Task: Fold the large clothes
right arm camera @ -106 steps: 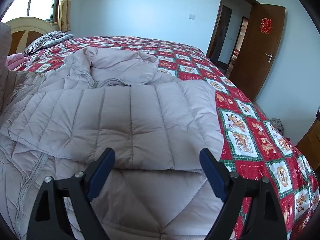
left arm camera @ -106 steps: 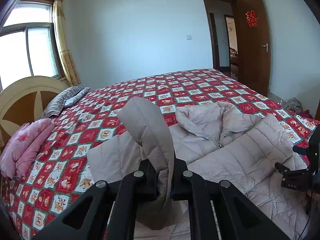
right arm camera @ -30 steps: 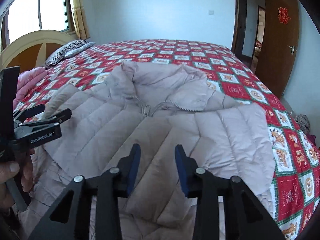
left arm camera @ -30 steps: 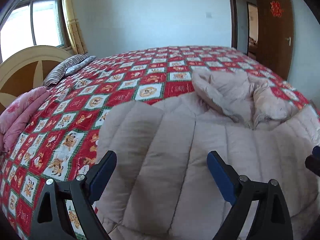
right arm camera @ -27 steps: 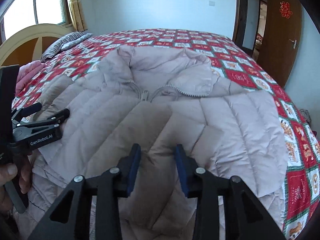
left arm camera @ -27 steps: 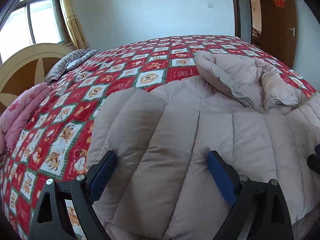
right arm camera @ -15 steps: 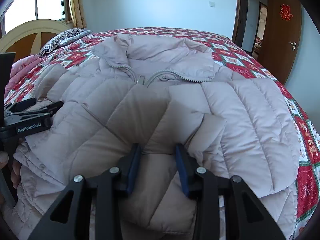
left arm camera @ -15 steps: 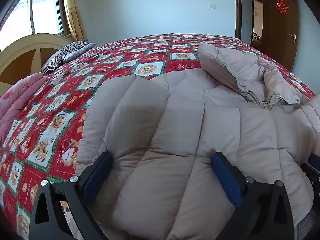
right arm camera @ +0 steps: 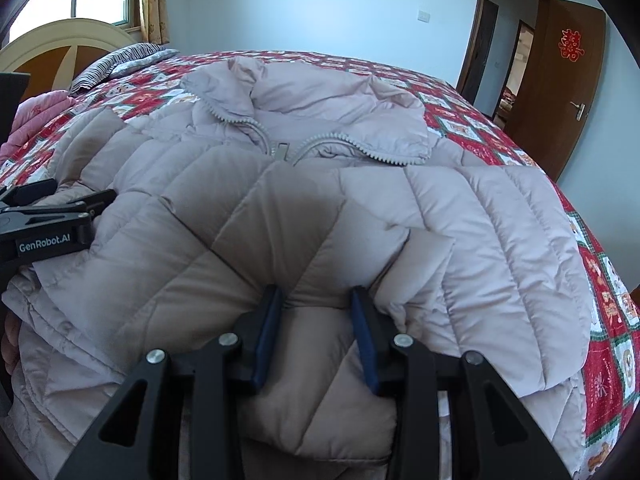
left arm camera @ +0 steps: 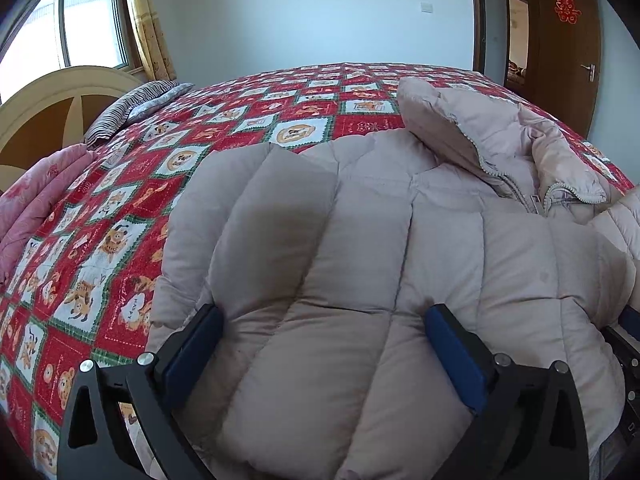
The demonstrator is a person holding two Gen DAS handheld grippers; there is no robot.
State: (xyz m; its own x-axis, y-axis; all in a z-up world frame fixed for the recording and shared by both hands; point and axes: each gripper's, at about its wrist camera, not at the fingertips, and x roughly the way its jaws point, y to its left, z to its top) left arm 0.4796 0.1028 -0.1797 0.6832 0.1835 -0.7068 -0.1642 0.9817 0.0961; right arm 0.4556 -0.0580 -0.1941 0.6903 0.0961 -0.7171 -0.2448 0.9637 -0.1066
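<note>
A pale pink quilted down jacket [left arm camera: 400, 240] lies face up on the bed, its zipped collar [right arm camera: 280, 148] at the far side. The left sleeve [right arm camera: 192, 232] is folded slantwise over the chest. My right gripper [right arm camera: 316, 304] is shut on the puffy end of that sleeve, low against the jacket. My left gripper [left arm camera: 322, 316] stands wide open, its blue pads either side of a bulge of the jacket's left side, low over it. The left gripper's black linkage [right arm camera: 52, 216] shows at the left of the right wrist view.
The bed has a red patterned bedspread [left arm camera: 120, 220], bare to the left and beyond the collar. A pink folded blanket [left arm camera: 28, 208], a striped pillow [left arm camera: 132, 108] and a curved wooden headboard [left arm camera: 40, 120] are at far left. A brown door [right arm camera: 560, 80] stands open at right.
Both grippers have sunk toward the jacket, which fills more of each view. The sleeve in the right gripper has come down onto the chest. The left jaws stand slightly wider.
</note>
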